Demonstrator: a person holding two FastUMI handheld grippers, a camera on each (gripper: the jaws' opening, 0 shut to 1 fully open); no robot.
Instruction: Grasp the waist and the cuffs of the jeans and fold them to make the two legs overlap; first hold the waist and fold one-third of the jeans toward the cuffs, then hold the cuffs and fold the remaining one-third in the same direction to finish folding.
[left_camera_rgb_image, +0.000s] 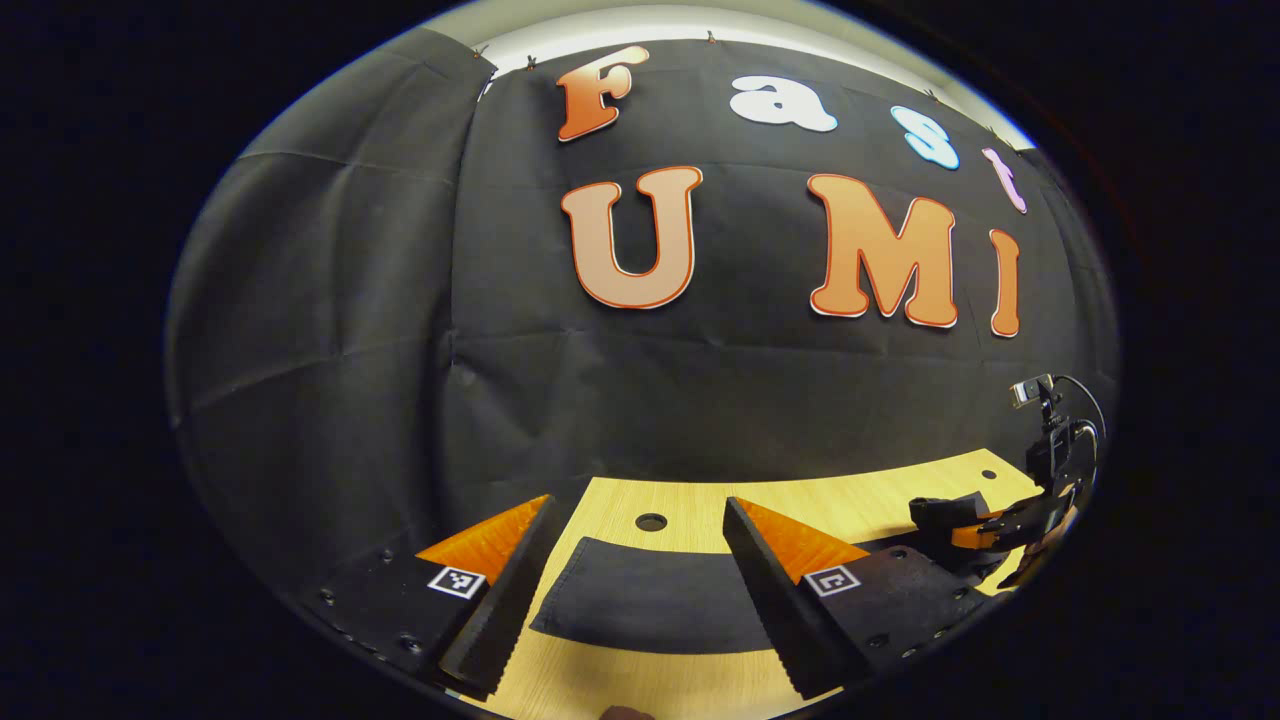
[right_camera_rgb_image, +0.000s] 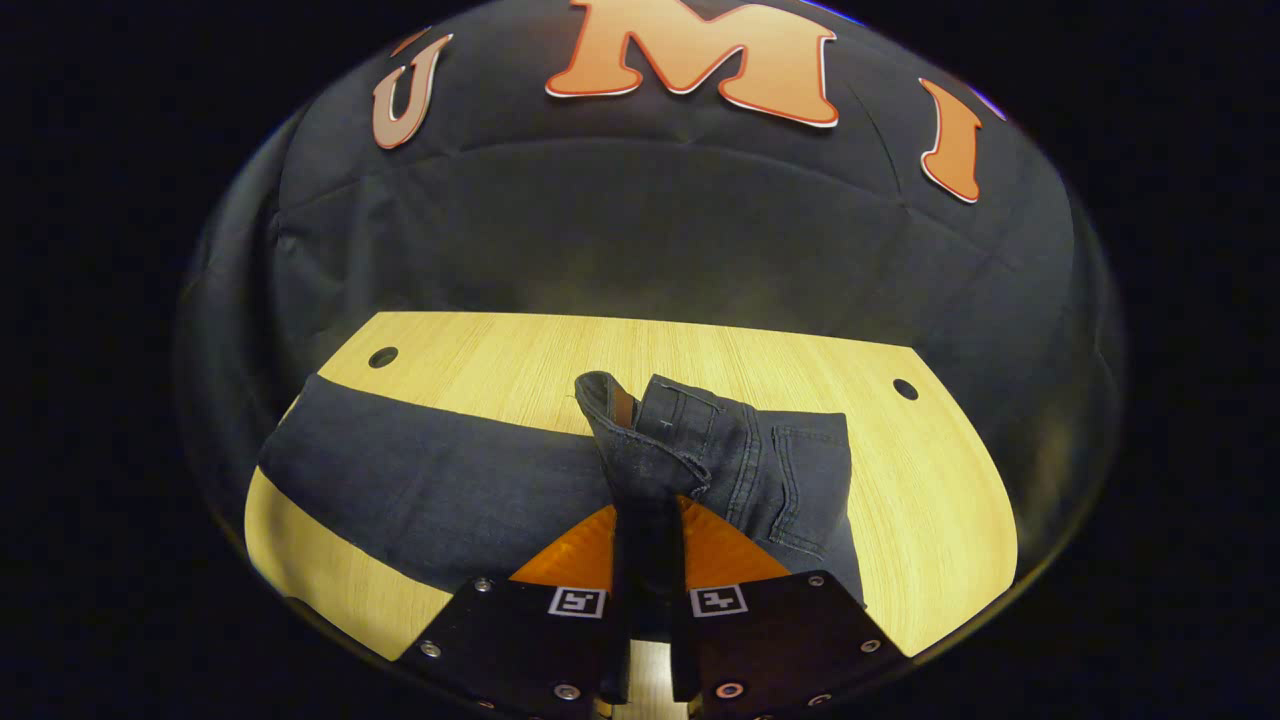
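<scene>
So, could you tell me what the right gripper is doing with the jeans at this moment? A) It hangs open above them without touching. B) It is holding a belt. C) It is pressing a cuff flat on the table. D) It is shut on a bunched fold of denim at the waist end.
D: in the right gripper view, the right gripper has both fingers closed on a raised fold of the jeans beside the waistband and pocket.
</scene>
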